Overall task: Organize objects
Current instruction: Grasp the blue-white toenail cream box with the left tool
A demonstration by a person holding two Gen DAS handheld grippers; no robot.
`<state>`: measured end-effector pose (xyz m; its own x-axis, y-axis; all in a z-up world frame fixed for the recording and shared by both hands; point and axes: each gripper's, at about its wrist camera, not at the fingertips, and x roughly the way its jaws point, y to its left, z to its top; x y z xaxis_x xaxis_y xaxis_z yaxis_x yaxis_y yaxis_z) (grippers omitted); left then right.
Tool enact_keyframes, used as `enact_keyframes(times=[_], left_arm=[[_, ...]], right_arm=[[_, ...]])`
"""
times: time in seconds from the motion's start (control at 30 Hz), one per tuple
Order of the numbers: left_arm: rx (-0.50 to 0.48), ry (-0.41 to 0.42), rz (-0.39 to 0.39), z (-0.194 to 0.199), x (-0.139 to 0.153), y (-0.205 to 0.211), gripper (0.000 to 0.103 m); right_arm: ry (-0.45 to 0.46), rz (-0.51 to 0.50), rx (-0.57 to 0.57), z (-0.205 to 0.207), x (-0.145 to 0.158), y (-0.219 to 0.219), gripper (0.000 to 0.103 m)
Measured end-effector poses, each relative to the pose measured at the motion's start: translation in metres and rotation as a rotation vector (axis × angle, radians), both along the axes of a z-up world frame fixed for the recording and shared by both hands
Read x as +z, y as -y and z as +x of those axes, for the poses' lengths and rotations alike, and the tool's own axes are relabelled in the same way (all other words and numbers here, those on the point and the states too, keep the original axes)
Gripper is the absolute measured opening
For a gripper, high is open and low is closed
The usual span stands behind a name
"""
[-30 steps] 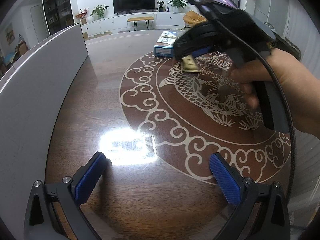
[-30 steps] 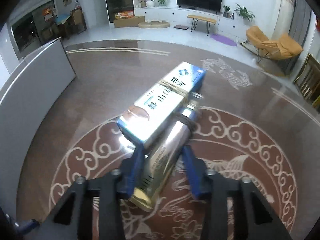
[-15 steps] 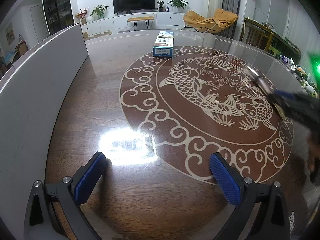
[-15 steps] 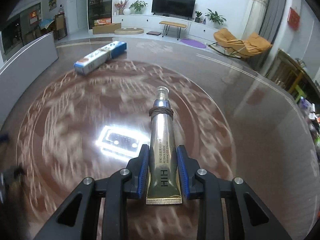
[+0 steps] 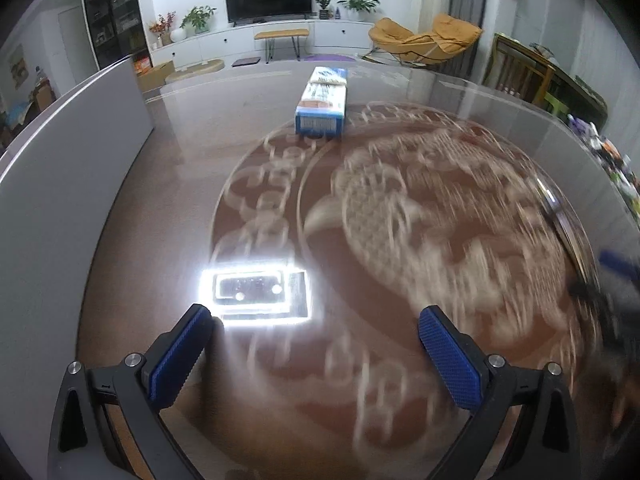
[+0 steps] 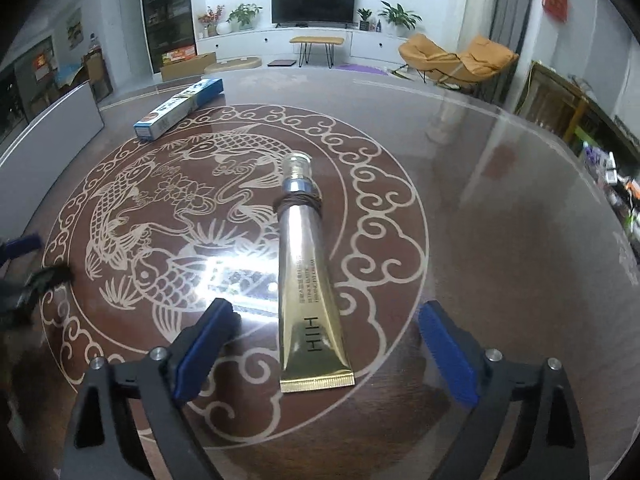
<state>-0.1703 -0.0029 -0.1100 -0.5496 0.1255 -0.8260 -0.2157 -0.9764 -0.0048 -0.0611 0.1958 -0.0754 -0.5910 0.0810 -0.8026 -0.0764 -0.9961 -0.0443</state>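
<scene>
Gold tube (image 6: 310, 280) lying free between the opening right gripper (image 6: 326, 344) jaws
Left view blurs the worktop (image 5: 160, 200); left gripper (image 5: 316, 356) spread, blue box (image 5: 322, 103) upper centre.

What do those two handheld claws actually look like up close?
Both look alike. The left gripper and right gripper each have two black angular plastic fingers with triangular cut-outs and silver screws, tipped with blue textured pads. No cable or sleeve shows in these views.

Gold tube (image 6: 310, 280) flat (cap away); blue box (image 6: 178, 109) far-left.
</scene>
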Motion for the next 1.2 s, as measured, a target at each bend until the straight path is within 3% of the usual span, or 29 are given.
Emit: enact_keyframes(times=[0.33, 0.5, 0.6, 0.63, 0.67, 0.7, 0.93, 1.2], left_arm=[[-0.031, -0.002, -0.002, -0.139, -0.002, -0.038, 0.103], [0.014, 0.002, -0.002, -0.188, -0.002, -0.048, 0.103], [0.008, 0.047, -0.015, -0.21, 0.0, -0.058, 0.103], [-0.008, 0.038, -0.017, -0.214, 0.003, -0.06, 0.09], [-0.025, 0.01, -0.012, -0.212, 0.007, -0.062, 0.057], [-0.039, -0.005, -0.011, -0.211, 0.01, -0.064, 0.041], [-0.036, -0.022, -0.006, -0.15, 0.012, -0.067, 0.042], [-0.01, -0.063, 0.008, 0.04, 0.006, -0.046, 0.042]], right_arm=[[-0.003, 0.019, -0.001, -0.001, 0.0, 0.004, 0.095], [-0.005, 0.031, -0.001, -0.001, 0.001, 0.006, 0.095], [-0.007, 0.04, -0.002, 0.001, 0.001, 0.006, 0.095], [-0.007, 0.041, -0.002, 0.001, 0.001, 0.006, 0.095], [-0.008, 0.041, -0.002, 0.001, 0.001, 0.006, 0.095], [-0.008, 0.043, -0.002, 0.001, 0.001, 0.006, 0.096], [-0.009, 0.055, -0.004, 0.001, 0.003, 0.005, 0.096], [-0.009, 0.059, -0.005, 0.001, 0.003, 0.004, 0.097]])
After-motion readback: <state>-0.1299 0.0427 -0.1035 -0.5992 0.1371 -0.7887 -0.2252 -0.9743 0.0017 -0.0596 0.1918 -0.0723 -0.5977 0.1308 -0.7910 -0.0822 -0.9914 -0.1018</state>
